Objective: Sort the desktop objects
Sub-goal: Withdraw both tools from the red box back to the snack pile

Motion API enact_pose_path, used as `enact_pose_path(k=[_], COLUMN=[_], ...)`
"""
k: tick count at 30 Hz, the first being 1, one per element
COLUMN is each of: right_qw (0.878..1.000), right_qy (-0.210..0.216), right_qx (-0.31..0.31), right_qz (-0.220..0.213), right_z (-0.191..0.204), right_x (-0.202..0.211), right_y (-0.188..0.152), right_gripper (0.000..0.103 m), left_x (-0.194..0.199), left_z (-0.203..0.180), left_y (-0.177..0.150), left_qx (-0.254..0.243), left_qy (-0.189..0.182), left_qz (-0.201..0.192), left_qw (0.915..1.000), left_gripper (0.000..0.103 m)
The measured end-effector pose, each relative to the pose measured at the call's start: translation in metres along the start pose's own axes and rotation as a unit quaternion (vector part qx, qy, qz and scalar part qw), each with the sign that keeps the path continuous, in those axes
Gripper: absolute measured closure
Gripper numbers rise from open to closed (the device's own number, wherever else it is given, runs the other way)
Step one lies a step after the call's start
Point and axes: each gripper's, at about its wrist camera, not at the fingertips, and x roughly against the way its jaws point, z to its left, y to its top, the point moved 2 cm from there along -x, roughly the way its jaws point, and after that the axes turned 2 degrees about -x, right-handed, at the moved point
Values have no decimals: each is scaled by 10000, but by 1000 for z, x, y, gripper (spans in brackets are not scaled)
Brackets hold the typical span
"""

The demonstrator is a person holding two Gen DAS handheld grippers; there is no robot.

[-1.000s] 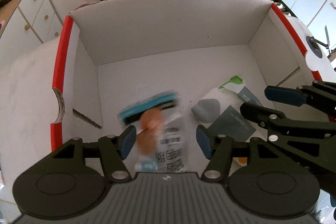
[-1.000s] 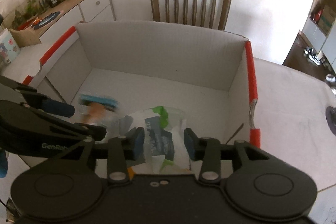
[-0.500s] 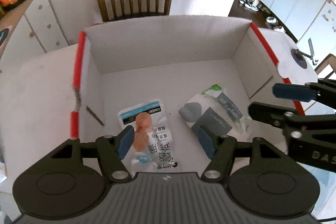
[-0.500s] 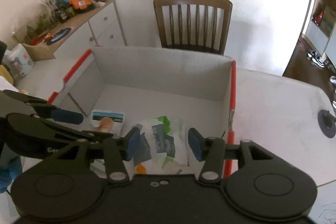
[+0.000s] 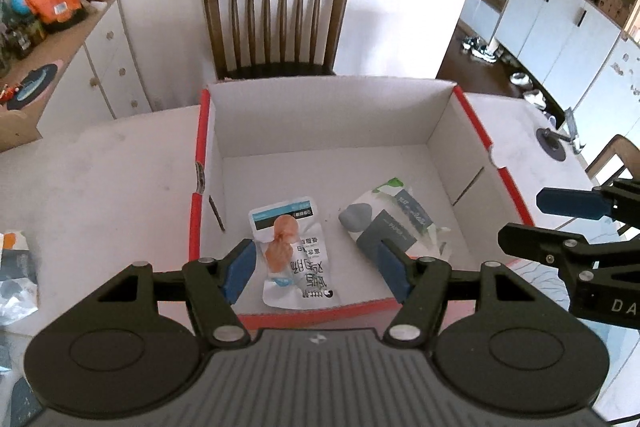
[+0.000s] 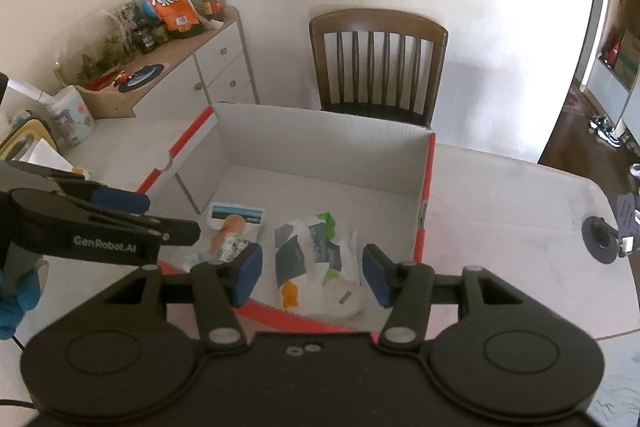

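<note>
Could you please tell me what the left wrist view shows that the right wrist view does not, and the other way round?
Only the left wrist view shows the white cupboards in the next room and the packets lying on the table left of the box.

Only the right wrist view shows the blue-gloved hand and the tissue pack beside the sideboard.

Both show the cardboard box, the chicken snack packet and the wipes pack lying apart inside it, the wooden chair, and the left gripper and right gripper, both open and empty.
</note>
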Motion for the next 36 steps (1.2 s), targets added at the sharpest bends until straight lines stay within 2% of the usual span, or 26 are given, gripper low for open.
enact_pose_path(k=[13, 24, 27, 31, 36], right_qw=[9998, 9995, 9995, 9994, 9992], right_qy=[10, 4, -26, -47, -94], right_qx=[-19, -83, -86, -117, -190], right_qz=[-201, -304, -306, -329, -349], right_z=[9, 18, 20, 23, 22], right_x=[45, 75, 82, 89, 98], right_y=[-16, -41, -50, -62, -80], right_gripper=[43, 39, 38, 38, 34], left_x=[55, 85, 91, 99, 105], left_z=[-8, -11, -11, -12, -13], left_y=[-20, -52, -62, -77, -96], left_qx=[-61, -121, -154, -216, -282], left_qy=[-28, -212, -207, -242, -223], left_qz=[-345, -417, -451, -478, -506], left_qw=[9994, 9988, 9987, 9983, 9981], left_gripper=[37, 37, 32, 30, 23])
